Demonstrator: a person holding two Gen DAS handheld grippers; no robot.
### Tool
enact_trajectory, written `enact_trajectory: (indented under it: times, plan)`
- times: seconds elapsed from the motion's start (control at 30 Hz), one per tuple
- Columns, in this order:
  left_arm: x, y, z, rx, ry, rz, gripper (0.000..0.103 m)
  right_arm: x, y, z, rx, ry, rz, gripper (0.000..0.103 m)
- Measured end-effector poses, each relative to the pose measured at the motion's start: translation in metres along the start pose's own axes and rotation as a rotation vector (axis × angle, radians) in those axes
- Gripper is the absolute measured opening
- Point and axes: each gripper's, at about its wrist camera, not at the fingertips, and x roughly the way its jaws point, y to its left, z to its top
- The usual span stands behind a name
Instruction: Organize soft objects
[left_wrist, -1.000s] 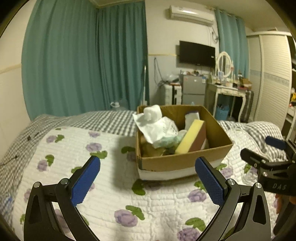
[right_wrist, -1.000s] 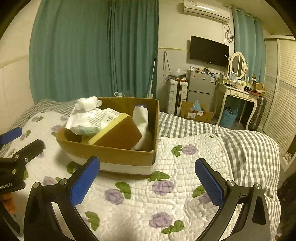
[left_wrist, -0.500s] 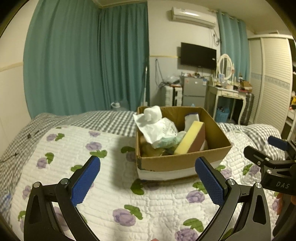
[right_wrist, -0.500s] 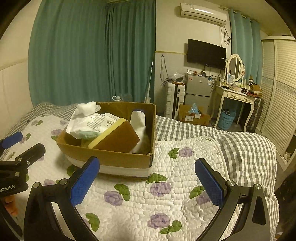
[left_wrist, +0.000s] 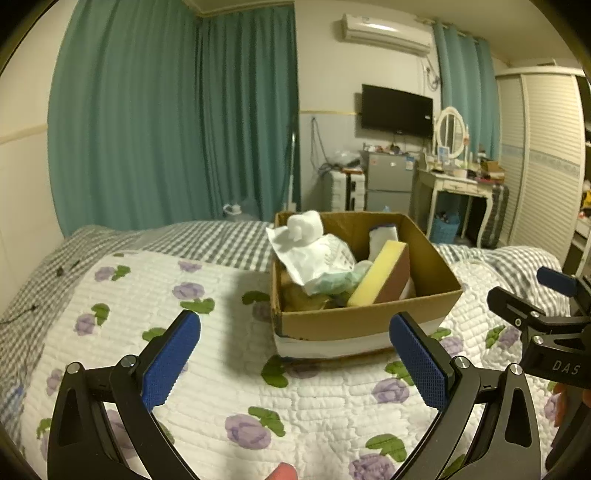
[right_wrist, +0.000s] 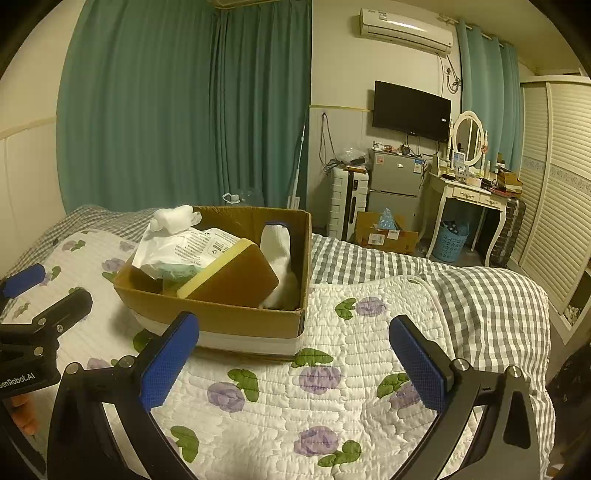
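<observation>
A cardboard box (left_wrist: 369, 322) (right_wrist: 229, 317) stands on the flowered white quilt (left_wrist: 155, 295). In it lie a yellow and brown sponge (left_wrist: 380, 273) (right_wrist: 236, 277), a white wipes packet (left_wrist: 314, 258) (right_wrist: 184, 247) with a white roll on top, and a white sock-like piece (right_wrist: 277, 254). My left gripper (left_wrist: 295, 362) is open and empty, in front of the box. My right gripper (right_wrist: 295, 362) is open and empty, at the box's front right corner. Each gripper shows at the edge of the other's view.
A grey checked blanket (right_wrist: 480, 295) covers the bed's far and right side. Beyond the bed stand teal curtains (left_wrist: 166, 129), a small fridge (right_wrist: 395, 188), a white dressing table (right_wrist: 465, 192) and a cardboard carton on the floor (right_wrist: 384, 236).
Both grippers have drawn back and risen slightly from the box; the view tilts a little higher. Both stay open and empty.
</observation>
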Motion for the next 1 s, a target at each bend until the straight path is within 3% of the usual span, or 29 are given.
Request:
enact_trajectory:
  times: [1.0]
  plan:
    - [-0.0032, -0.0012, -0.001, -0.002, -0.006, 0.01, 0.103, 0.0022, -0.0025, -0.004, 0.003, 0.009, -0.003, 0.103]
